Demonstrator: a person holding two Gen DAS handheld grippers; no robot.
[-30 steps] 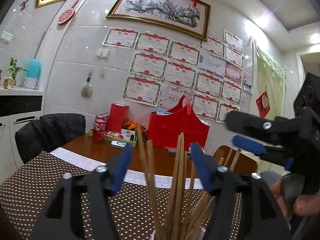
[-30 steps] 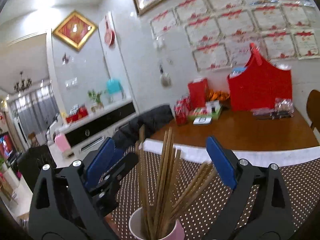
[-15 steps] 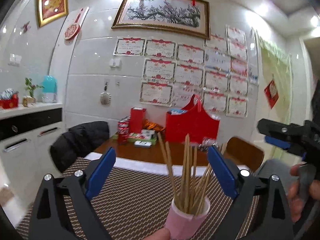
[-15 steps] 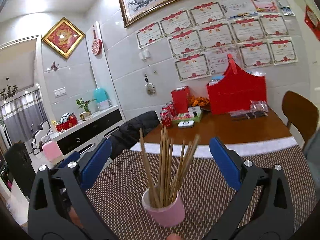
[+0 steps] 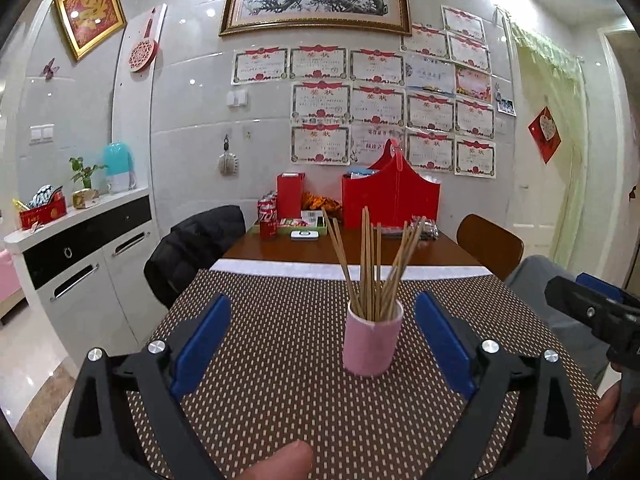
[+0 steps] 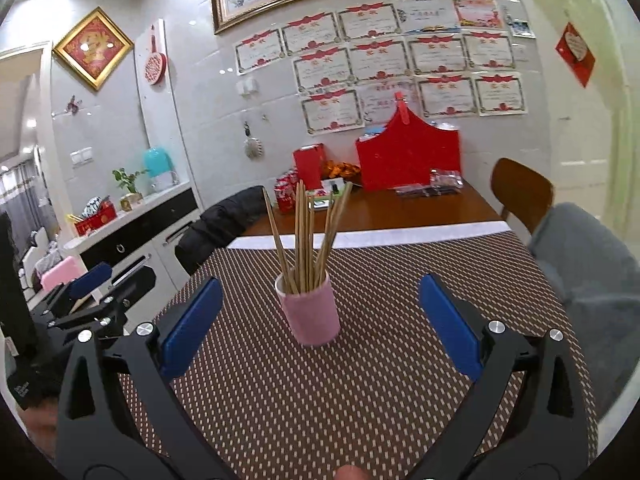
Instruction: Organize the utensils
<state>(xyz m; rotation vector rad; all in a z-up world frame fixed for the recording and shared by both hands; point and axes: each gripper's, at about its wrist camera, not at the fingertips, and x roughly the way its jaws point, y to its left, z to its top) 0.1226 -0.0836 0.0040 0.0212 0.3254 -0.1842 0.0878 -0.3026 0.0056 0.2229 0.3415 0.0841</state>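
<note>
Both grippers had drawn back from the pink cup [image 5: 373, 338] of chopsticks [image 5: 370, 264], which now stood upright, untouched, at mid-mat on the dotted placemat [image 5: 280, 400]. Left gripper [image 5: 320, 344] and right gripper [image 6: 320, 324] gaped wide, holding nothing. Sorting looked finished; next probably meant simply withdrawing, without knocking the cup.
</note>
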